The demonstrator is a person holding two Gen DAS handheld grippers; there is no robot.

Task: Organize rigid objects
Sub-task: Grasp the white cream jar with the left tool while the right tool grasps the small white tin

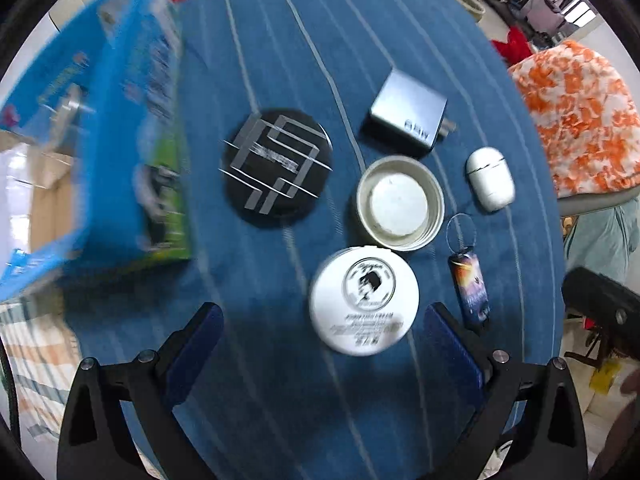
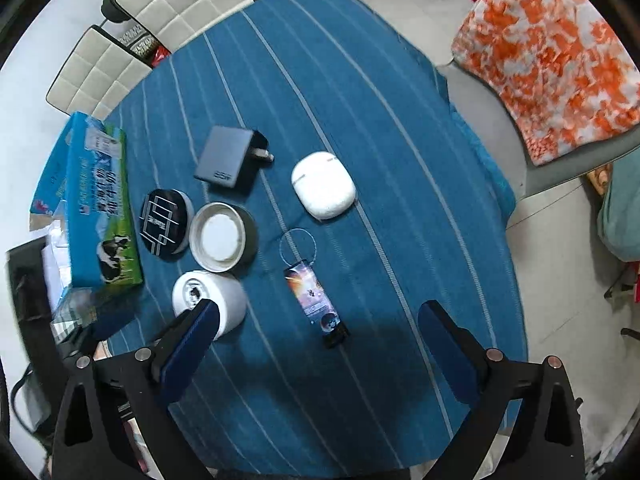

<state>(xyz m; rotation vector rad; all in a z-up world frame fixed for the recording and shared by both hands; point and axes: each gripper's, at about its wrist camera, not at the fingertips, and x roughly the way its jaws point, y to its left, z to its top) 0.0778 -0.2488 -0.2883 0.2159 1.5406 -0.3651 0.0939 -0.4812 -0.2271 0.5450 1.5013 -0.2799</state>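
On the blue striped tablecloth (image 1: 280, 40) lie a black round tin (image 1: 277, 167), a grey charger (image 1: 407, 111), an open white jar (image 1: 400, 203), a white lidded jar (image 1: 364, 301), a white earbud case (image 1: 491, 179) and a keychain tag (image 1: 470, 289). My left gripper (image 1: 322, 332) hovers open above the cloth, the white lidded jar just ahead between its fingers, untouched. My right gripper (image 2: 318, 332) is open too, over the keychain tag (image 2: 314, 296). From this side I see the earbud case (image 2: 323, 185), charger (image 2: 230, 157), black tin (image 2: 165, 218), open jar (image 2: 222, 237) and lidded jar (image 2: 210, 300).
A blue and green milk carton box (image 1: 100, 132) stands at the left table edge, also in the right wrist view (image 2: 94, 200). An orange-white blanket (image 2: 552, 56) covers a chair at right. Padded chairs (image 2: 160, 8) stand behind the table. A cardboard box (image 1: 44, 200) sits at far left.
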